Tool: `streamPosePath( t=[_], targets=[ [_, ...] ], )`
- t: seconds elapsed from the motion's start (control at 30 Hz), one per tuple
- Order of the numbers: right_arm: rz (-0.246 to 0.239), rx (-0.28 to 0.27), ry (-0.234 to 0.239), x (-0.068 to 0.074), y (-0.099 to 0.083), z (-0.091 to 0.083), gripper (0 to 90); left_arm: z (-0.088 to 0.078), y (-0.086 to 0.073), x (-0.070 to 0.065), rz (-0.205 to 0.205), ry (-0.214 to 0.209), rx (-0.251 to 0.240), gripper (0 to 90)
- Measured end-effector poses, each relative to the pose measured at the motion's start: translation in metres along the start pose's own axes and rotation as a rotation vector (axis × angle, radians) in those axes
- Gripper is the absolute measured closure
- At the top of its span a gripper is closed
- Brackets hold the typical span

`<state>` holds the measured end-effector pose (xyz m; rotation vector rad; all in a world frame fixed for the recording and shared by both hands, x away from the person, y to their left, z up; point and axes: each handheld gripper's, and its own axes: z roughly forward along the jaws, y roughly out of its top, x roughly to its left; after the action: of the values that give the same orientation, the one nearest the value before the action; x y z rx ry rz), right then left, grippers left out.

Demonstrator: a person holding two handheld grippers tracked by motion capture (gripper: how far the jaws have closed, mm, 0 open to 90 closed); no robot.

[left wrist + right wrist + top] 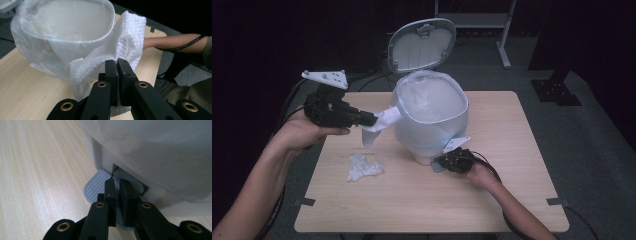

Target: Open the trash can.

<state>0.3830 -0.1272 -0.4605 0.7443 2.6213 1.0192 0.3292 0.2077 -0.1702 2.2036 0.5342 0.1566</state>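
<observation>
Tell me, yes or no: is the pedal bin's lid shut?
No. The high view shows the lid standing up and back from the pedal bin, so the bag-lined mouth is open.

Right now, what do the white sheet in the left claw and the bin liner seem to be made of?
White sheet: probably paper towel; matte, with an embossed quilted grid.
Bin liner: likely thin plastic film; translucent, slightly glossy, wrinkled over the rim.
</observation>
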Motion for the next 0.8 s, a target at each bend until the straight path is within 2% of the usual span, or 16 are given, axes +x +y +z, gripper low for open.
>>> streamPosePath(
  t=[0.27, 0.57, 0.8],
  targets=[
    [0.003, 0.001, 0.0, 0.0, 0.0, 0.0, 84.1, -0.008, 0.019, 0.001, 0.008, 0.01, -0.001, 87.7],
    [0.001, 0.001, 0.0, 0.0, 0.0, 0.0, 84.1, -0.007, 0.04, 0.005, -0.007, 0.007, -0.004, 87.7],
    [0.006, -0.004, 0.003, 0.0, -0.001, 0.0, 84.1, -0.001, 0.053, 0.004, 0.009, 0.005, 0.002, 87.7]
  ],
)
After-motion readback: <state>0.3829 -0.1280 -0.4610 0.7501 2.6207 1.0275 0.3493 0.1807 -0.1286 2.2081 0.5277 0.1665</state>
